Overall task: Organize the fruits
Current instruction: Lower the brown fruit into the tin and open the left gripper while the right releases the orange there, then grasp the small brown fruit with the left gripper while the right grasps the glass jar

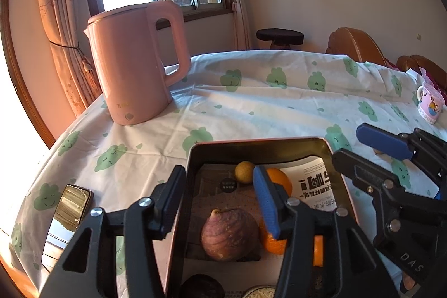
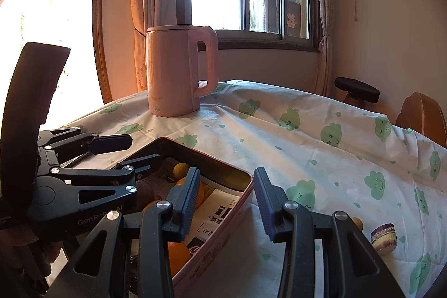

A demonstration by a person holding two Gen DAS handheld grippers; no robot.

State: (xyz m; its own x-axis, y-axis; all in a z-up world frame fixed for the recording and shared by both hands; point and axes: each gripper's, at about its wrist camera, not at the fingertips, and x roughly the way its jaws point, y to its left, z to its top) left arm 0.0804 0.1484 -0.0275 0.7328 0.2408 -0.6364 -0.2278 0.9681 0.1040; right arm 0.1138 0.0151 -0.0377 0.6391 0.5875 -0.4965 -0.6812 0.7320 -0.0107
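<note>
Fruit lies in the pink tin on the table: purple fruit, oranges, small yellow fruit. Left gripper hangs over the tin, jaws apart, nothing gripped. Right gripper straddles the tin's wall, jaws apart.

The left hand-held gripper points downward, jaws apart and gripping nothing — the right hand-held gripper tilts down beside it, its jaws parted too, likewise empty.
</note>
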